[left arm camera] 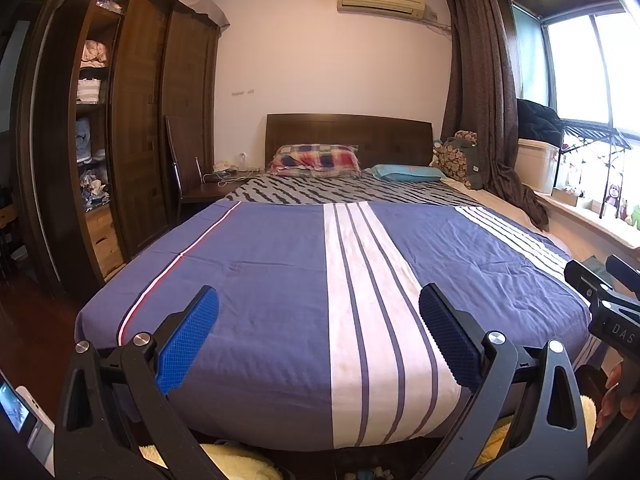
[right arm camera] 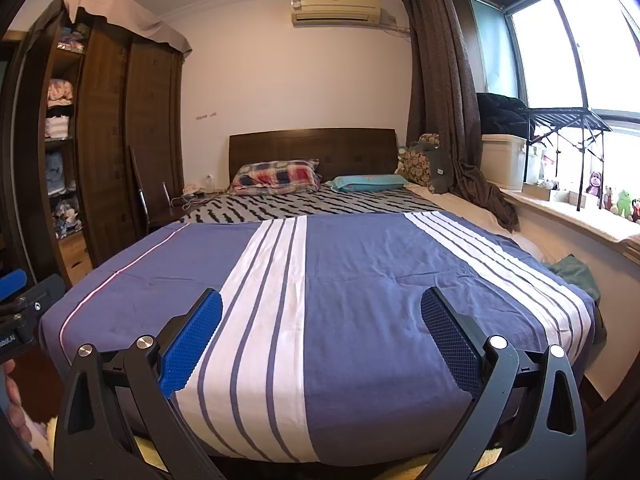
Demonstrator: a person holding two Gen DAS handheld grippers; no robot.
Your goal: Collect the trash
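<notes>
At the far left stands a tall dark wooden wardrobe (left arm camera: 136,120), one section open to shelves of folded clothes (left arm camera: 90,92), with a dark chair (left arm camera: 176,176) just beside it and a low bedside surface carrying cables (left arm camera: 224,178). The left hand-held gripper (left arm camera: 318,340) is held above the foot of the bed (left arm camera: 260,280), its blue-padded fingers (left arm camera: 188,344) spread wide with nothing between them. The bed is covered by a blue sheet with white stripes (right arm camera: 360,300); beyond it lies a zebra-patterned sheet (left arm camera: 320,190), then a plaid pillow (left arm camera: 314,158) and a teal pillow (left arm camera: 410,172) against the dark headboard (left arm camera: 348,130). An air conditioner (left arm camera: 380,0) hangs on the wall above. No trash can be made out on the bed. The right hand-held gripper (right arm camera: 320,340) is likewise wide open and empty over the foot of the bed. Further right, a dark green cloth (right arm camera: 576,272) lies crumpled at the bed's right edge, brown curtains (right arm camera: 444,92) hang by the window (right arm camera: 580,40), and small toys (right arm camera: 622,200) line the sill.
</notes>
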